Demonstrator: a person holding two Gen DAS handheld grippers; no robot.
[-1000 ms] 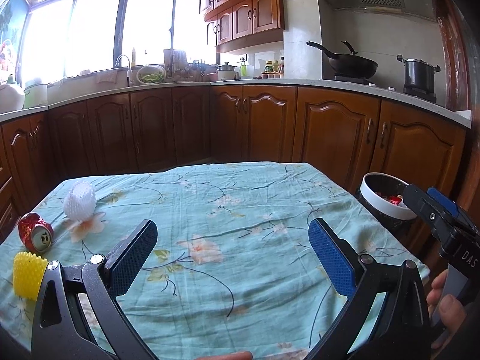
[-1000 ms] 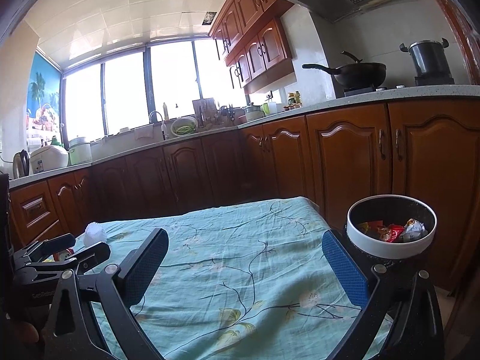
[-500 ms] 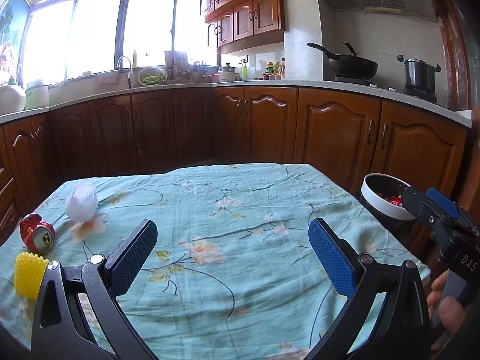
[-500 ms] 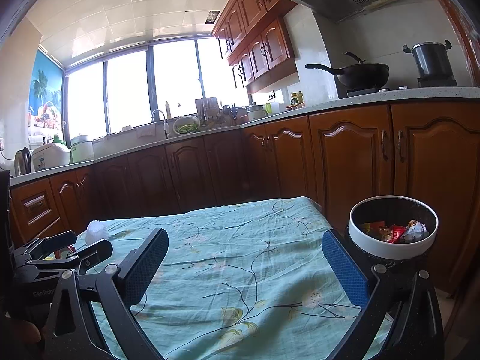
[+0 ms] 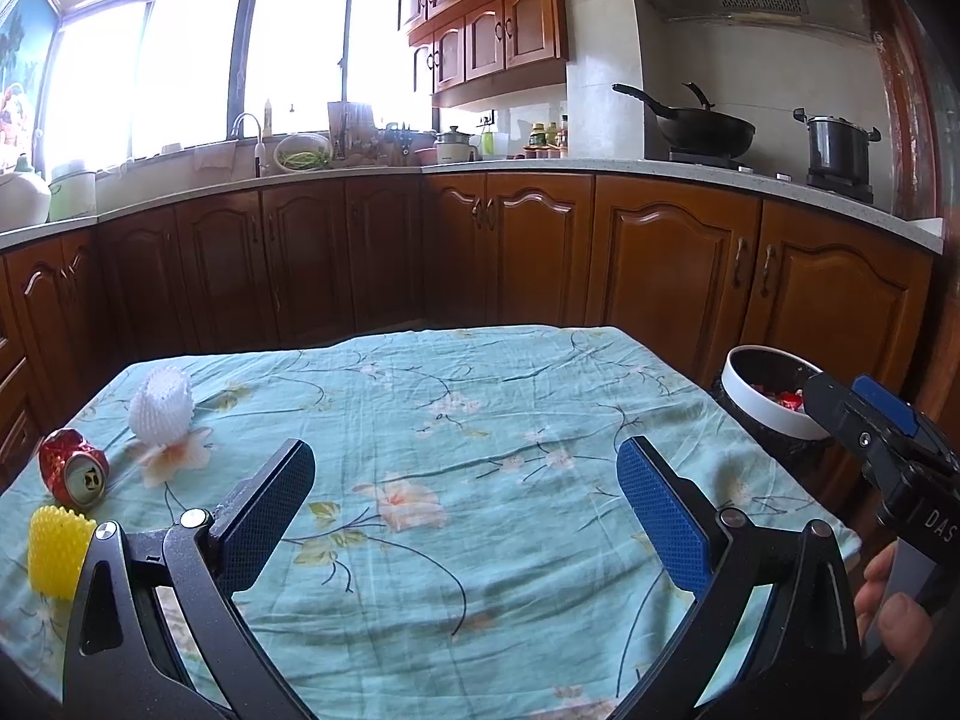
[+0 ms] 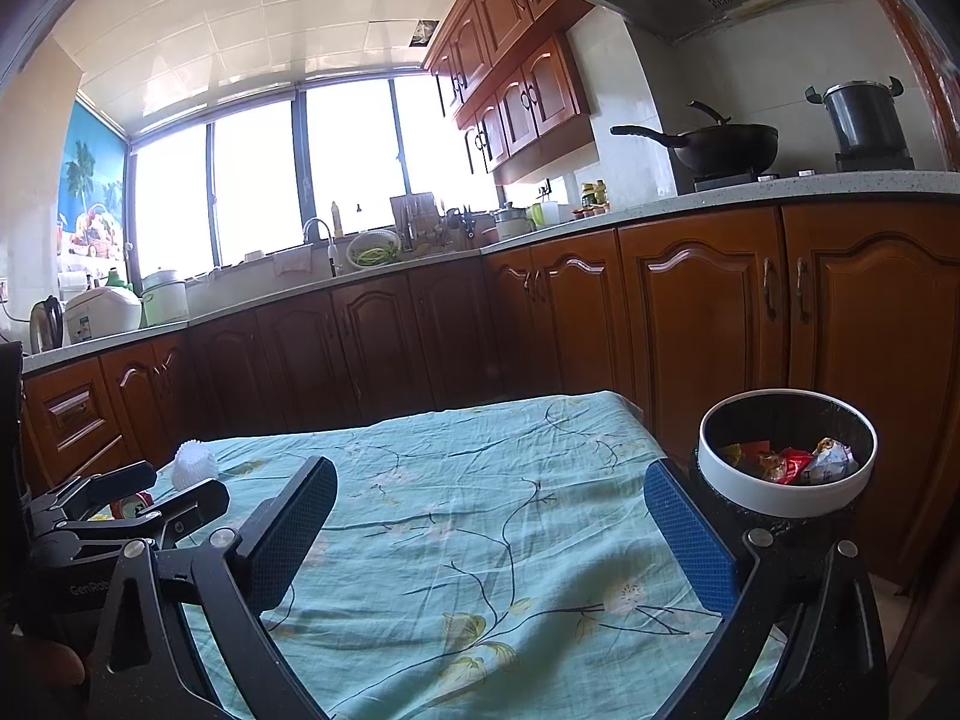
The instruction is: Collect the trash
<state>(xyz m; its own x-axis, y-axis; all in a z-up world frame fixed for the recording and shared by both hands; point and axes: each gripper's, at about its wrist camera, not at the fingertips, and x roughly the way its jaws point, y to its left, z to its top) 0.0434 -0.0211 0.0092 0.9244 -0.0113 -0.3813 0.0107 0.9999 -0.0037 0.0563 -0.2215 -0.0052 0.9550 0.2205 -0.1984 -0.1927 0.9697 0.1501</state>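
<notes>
On the teal flowered tablecloth point(image 5: 480, 396) three pieces of trash lie at the left: a white foam fruit net point(image 5: 161, 405), a crushed red can point(image 5: 73, 468) and a yellow foam net point(image 5: 57, 543). My left gripper point(image 5: 465, 504) hovers open over the cloth's near middle, holding nothing, with the trash off to its left. My right gripper point(image 6: 489, 534) is also open and empty, near the table's right side. A white-rimmed black bin point(image 6: 786, 462) beside the table's right edge holds several wrappers. The white net point(image 6: 195, 465) shows far left in the right wrist view.
Brown wooden cabinets point(image 5: 540, 252) and a stone counter run behind the table. A wok point(image 5: 690, 126) and a pot point(image 5: 837, 147) sit on the stove at the right. The right gripper's body point(image 5: 888, 456) and a hand point(image 5: 888, 606) show at the left wrist view's right edge.
Both grippers stay open and nearly still. The left view has drifted slightly, so the trash sits a little lower and further right in frame.
</notes>
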